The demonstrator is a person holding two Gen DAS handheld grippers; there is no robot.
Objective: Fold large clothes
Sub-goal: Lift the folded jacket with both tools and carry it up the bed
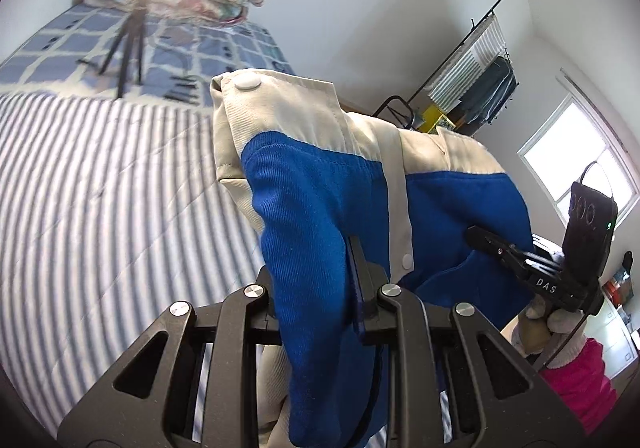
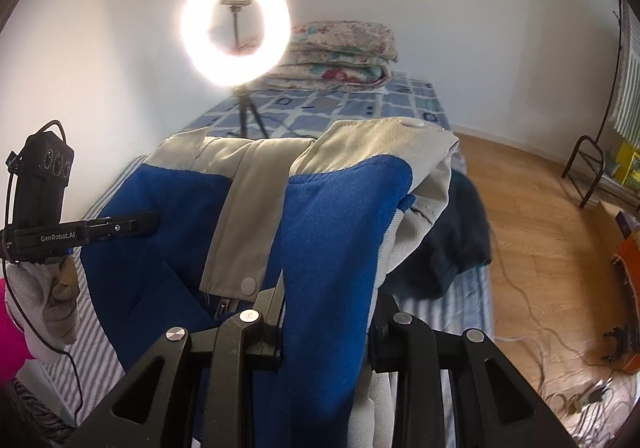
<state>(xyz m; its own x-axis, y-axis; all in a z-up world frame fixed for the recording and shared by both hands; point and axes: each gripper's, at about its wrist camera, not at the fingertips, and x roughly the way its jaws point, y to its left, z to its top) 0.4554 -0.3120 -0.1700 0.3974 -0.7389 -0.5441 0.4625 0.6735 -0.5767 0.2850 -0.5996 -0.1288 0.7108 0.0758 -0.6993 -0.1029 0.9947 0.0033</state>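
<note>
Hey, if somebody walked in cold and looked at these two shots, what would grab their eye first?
The blue and cream jacket fills the middle of both views, lifted above the striped bed cover and pinched by the left gripper and right gripper. Next comes the glaring ring light on its tripod at the far end of the bed, beside folded floral quilts.

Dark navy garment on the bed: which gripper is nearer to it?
Right. The right gripper, gripping the blue-and-beige jacket, is just left of the dark navy garment; the left gripper holds the jacket's far side, farther left.
</note>
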